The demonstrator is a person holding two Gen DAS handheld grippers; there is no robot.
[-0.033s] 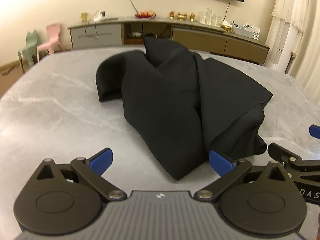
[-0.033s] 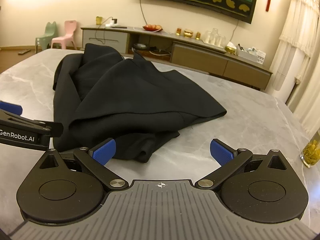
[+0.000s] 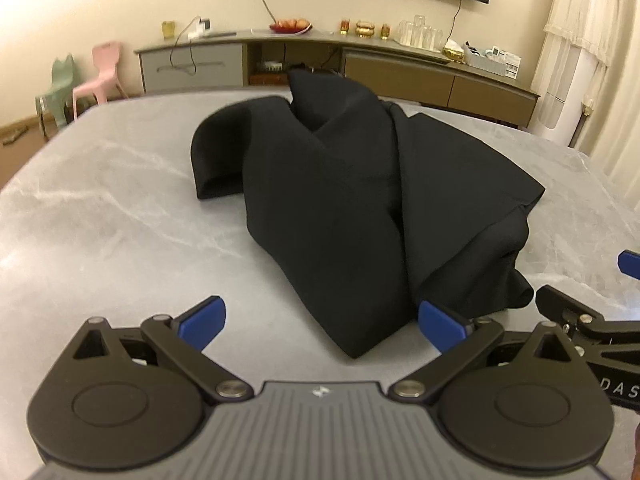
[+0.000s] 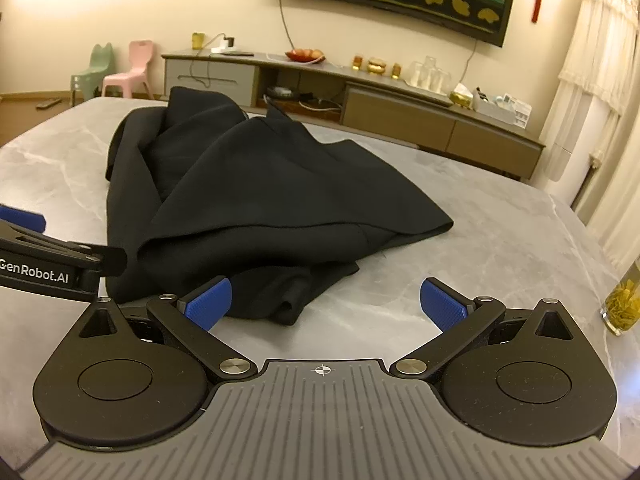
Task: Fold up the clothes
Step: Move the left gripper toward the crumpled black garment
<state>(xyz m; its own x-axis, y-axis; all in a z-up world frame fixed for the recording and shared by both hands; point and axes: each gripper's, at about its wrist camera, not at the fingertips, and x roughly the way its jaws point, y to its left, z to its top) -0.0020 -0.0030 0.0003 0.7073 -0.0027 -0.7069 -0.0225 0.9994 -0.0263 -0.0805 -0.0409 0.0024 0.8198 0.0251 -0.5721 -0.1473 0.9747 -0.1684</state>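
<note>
Hovering left gripper (image 3: 320, 324) spread wide, empty | right gripper (image 4: 325, 304) spread wide, empty | black garment (image 3: 360, 208) crumpled ahead

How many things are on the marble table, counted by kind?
Black garment: 1
Glass jar with yellow contents, at the table's right edge: 1
Total: 2
Both grippers, left and right, hover with jaws open and hold nothing.

A living room in a home.
A long low sideboard (image 4: 400, 92) holds a fruit plate (image 4: 305, 55) and glasses (image 4: 428, 74); two small plastic chairs (image 4: 128, 68), white curtains (image 4: 596, 60), a marble-look table (image 4: 500, 240).
</note>
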